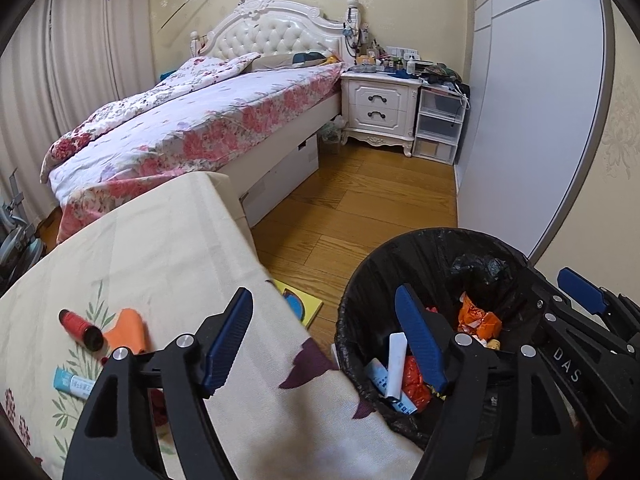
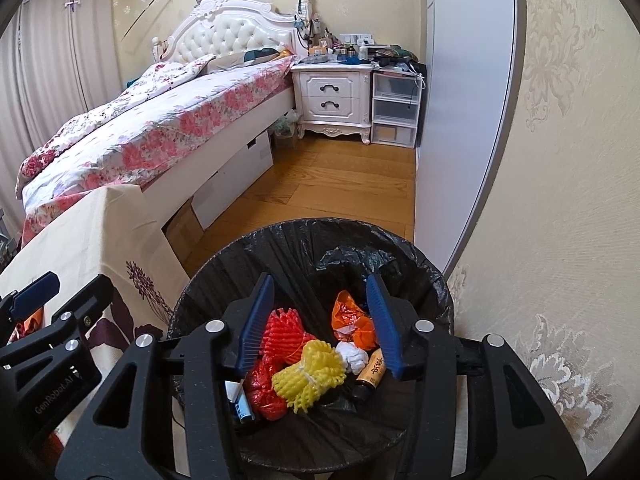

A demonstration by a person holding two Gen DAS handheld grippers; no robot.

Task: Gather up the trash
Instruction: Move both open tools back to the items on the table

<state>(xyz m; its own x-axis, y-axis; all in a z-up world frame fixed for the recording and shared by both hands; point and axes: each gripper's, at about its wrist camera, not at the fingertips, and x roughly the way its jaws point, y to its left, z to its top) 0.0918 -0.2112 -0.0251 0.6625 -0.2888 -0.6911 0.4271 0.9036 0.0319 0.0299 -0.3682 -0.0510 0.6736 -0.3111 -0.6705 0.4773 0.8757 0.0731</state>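
A bin with a black liner (image 2: pixel 434 276) stands on the floor beside the cloth-covered table (image 1: pixel 160 240). My right gripper (image 2: pixel 320 322) hangs open over the bin, with nothing between its pads. Below it lie a yellow foam net (image 2: pixel 308 376), a red foam net (image 2: pixel 284 332), an orange wrapper (image 2: pixel 352 316), a white tissue (image 2: pixel 352 354) and a small brown bottle (image 2: pixel 370 374). My left gripper (image 1: pixel 326 340) is open and empty, spanning the table edge and the bin (image 1: pixel 360 280). On the table lie a red bottle (image 1: pixel 80 330), an orange cloth (image 1: pixel 126 330) and a blue-white tube (image 1: pixel 74 382).
A colourful book (image 1: pixel 300 304) lies on the wooden floor between table and bin. Behind stand a floral bed (image 1: pixel 200 120), a white nightstand (image 1: pixel 380 108), plastic drawers (image 1: pixel 438 124) and a grey wardrobe (image 1: pixel 520 120). A papered wall (image 2: pixel 560 200) is close on the right.
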